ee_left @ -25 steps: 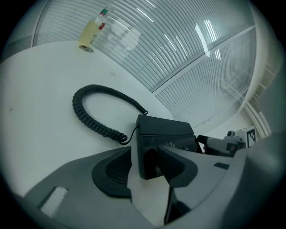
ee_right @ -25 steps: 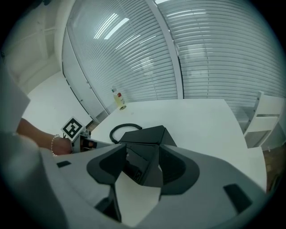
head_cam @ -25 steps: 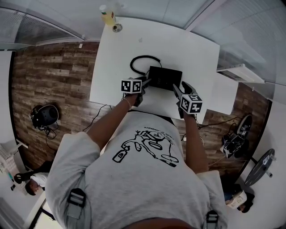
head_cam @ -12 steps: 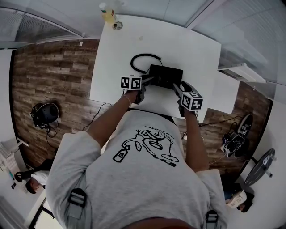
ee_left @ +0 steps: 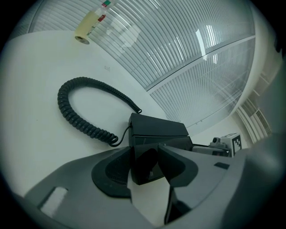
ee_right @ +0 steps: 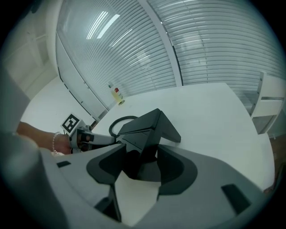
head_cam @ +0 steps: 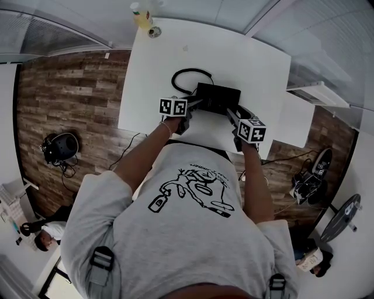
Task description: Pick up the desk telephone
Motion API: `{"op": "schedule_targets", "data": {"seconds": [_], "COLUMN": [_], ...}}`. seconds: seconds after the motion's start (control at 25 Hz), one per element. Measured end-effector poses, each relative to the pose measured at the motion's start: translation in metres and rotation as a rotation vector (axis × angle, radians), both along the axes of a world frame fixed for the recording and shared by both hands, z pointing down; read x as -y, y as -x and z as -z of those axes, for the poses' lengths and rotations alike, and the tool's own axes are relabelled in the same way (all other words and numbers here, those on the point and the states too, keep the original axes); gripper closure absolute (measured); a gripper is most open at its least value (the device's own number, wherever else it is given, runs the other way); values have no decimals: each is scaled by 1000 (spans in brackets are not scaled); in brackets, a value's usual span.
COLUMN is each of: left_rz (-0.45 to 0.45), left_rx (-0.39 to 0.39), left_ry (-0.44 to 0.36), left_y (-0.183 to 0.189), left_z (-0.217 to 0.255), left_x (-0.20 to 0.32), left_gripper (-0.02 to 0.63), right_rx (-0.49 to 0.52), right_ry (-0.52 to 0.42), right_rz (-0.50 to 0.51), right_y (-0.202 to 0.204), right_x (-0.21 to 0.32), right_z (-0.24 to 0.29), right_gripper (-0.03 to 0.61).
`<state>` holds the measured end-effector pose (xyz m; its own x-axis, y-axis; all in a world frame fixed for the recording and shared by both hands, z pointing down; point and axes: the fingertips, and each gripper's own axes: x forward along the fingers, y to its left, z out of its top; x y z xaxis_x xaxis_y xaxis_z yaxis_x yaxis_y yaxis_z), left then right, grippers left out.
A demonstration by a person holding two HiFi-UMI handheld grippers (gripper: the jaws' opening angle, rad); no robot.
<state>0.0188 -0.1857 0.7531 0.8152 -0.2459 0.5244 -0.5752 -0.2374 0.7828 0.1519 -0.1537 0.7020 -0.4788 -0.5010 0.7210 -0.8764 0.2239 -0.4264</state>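
Observation:
The black desk telephone (head_cam: 217, 98) rests on the white table (head_cam: 245, 64), with its coiled cord (head_cam: 188, 77) looping off to the far left. My left gripper (head_cam: 193, 106) is shut on the phone's left near corner. That corner fills the gap between the jaws in the left gripper view, where the telephone (ee_left: 156, 132) and the cord (ee_left: 82, 109) show beyond the left gripper (ee_left: 145, 163). My right gripper (head_cam: 229, 114) is shut on the right near corner. In the right gripper view the telephone (ee_right: 147, 127) sits wedged in the right gripper (ee_right: 139, 163). I cannot tell whether the phone has left the table.
A small bottle (head_cam: 140, 17) and a round cap stand at the table's far left corner; the bottle (ee_left: 91, 21) also shows in the left gripper view. A lower white side table (head_cam: 295, 120) adjoins on the right. Wood floor with cables and bags surrounds the table.
Almost nothing differs. The right gripper has edged slightly in toward the phone; both grippers stay at its near corners.

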Motion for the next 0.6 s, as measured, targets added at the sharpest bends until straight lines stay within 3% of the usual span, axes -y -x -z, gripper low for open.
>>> {"op": "schedule_targets", "data": {"seconds": [0.6], "left_rz": [1], "left_rx": [19], "left_ry": [-37], "left_y": [7], "left_z": [32], "left_x": [-7], "left_gripper": [440], "right_rx": [16], "right_ry": [-38], "right_rz": [4], "right_y": [8], "right_x": [-5], "right_z": [32], "right_gripper": [379]}}
